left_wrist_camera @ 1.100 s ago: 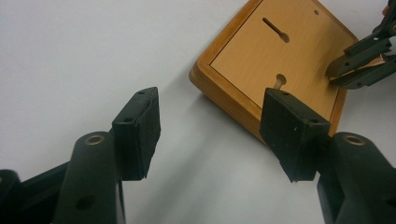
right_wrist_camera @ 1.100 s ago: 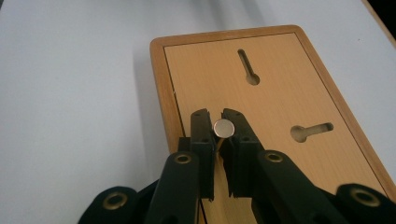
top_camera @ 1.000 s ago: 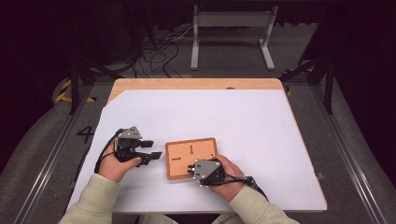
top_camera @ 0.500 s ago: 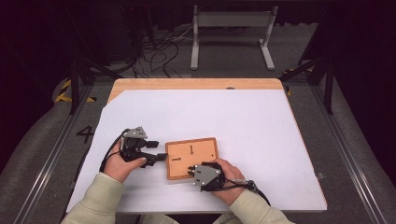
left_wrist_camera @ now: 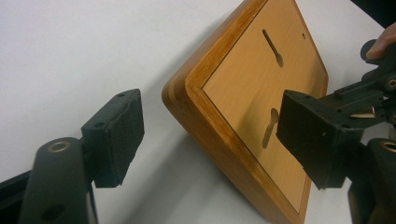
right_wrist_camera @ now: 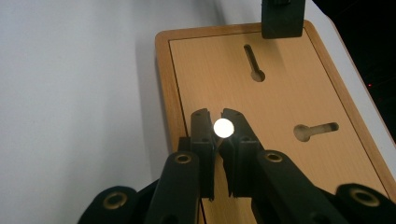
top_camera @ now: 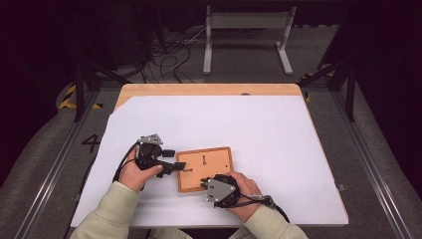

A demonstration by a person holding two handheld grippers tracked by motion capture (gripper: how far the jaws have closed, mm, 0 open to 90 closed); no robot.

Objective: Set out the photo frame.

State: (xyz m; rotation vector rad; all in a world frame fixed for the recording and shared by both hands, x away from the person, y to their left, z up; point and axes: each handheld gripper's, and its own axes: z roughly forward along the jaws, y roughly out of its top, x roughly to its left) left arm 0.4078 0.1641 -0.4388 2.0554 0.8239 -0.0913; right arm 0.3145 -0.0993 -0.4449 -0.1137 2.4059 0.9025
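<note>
A wooden board (top_camera: 211, 160) with two keyhole slots lies flat on the white sheet near the table's front. My left gripper (top_camera: 174, 160) is open at the board's left edge. In the left gripper view its pads (left_wrist_camera: 114, 135) stand wide apart on either side of the board's near corner (left_wrist_camera: 219, 93). My right gripper (right_wrist_camera: 218, 122) hovers over the board's front edge, shut on a small bright white round peg (right_wrist_camera: 223, 127). In the high view the right gripper (top_camera: 208, 183) sits at the board's near side. One slot (right_wrist_camera: 315, 130) lies just to the right of the peg.
The white sheet (top_camera: 259, 124) covers most of a wooden table (top_camera: 199, 89). A metal stand (top_camera: 246, 30) and cables lie on the floor beyond the far edge. Rails run along both sides of the table.
My left gripper has moved right, up to the board's left edge. My right gripper has shifted slightly toward the near edge, still shut on the peg.
</note>
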